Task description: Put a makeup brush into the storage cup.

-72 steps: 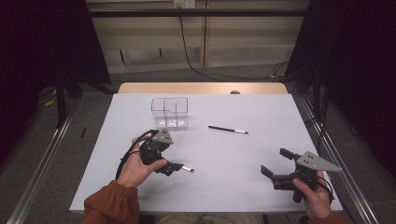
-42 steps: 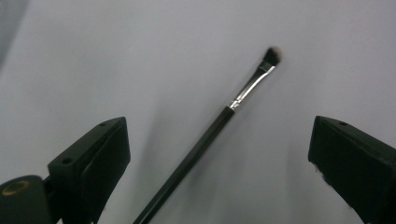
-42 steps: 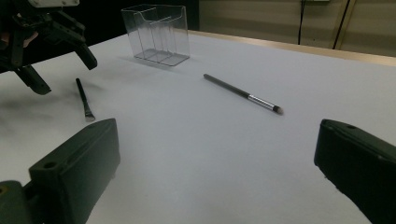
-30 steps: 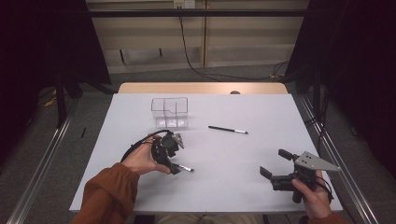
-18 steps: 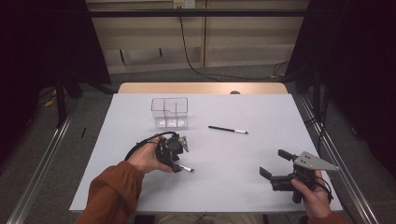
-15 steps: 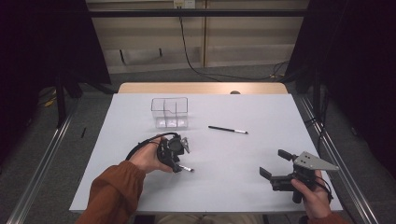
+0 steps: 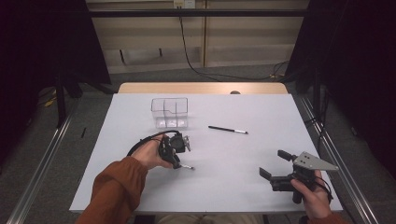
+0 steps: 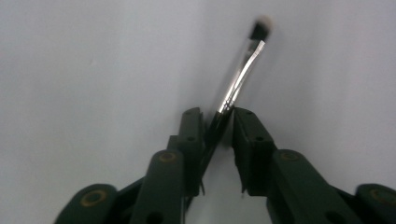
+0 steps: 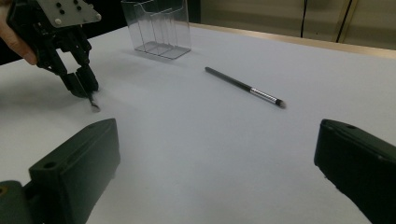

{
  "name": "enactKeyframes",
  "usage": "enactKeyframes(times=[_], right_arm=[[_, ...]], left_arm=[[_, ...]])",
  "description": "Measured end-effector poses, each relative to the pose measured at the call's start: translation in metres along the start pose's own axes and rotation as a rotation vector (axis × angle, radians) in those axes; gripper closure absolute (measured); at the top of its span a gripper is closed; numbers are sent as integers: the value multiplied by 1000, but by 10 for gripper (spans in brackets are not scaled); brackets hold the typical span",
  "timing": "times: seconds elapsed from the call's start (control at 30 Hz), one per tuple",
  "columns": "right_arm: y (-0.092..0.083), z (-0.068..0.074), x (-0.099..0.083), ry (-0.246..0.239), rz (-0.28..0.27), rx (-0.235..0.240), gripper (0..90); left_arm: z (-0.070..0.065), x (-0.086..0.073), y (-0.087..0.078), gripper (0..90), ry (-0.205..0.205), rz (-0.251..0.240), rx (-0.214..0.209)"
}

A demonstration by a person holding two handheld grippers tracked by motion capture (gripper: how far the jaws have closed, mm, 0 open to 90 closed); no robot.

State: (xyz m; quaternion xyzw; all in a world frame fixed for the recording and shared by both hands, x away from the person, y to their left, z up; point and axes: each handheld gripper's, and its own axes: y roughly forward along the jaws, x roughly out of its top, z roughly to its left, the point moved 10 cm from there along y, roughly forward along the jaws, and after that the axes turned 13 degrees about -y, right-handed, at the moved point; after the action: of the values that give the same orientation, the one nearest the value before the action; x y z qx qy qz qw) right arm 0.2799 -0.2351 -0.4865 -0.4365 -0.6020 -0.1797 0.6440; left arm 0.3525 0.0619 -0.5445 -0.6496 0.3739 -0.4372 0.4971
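White tabletop (image 7: 233, 158) fills the middle of the high view, with dark curtains to either side and grey floor beyond its far edge. Low and left of centre in that view my left gripper (image 7: 179, 158) points down at the sheet, and its jaws have just been closing on a small brush (image 8: 240, 79). From my left gripper view the brush handle runs between the two black jaws at the bottom centre; the silver ferrule and pale tip slant away to the upper right, lying on the white surface. The pads sit tight against the handle, so I have it pinched. In the lower right of the high view my right gripper (image 7: 275, 169) hangs just above the table with its jaws spread wide and nothing between them; my right gripper view shows one jaw at each bottom corner with bare table in the gap. A second brush (image 7: 228, 129) lies flat near the centre of the high view, well apart from both grippers. A clear plastic organizer (image 7: 169, 112) stands upright, up and left of it.
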Motion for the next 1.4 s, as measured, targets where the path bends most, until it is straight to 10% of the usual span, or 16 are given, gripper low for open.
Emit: enactKeyframes(times=[0.9,1.4], right_arm=[[0,-1,0,-4,0,-8,0],[0,0,0,-5,1,-1,0]], left_arm=[[2,-2,-4,842,-53,-84,-13],[9,10,-34,842,-179,-323,-52]])
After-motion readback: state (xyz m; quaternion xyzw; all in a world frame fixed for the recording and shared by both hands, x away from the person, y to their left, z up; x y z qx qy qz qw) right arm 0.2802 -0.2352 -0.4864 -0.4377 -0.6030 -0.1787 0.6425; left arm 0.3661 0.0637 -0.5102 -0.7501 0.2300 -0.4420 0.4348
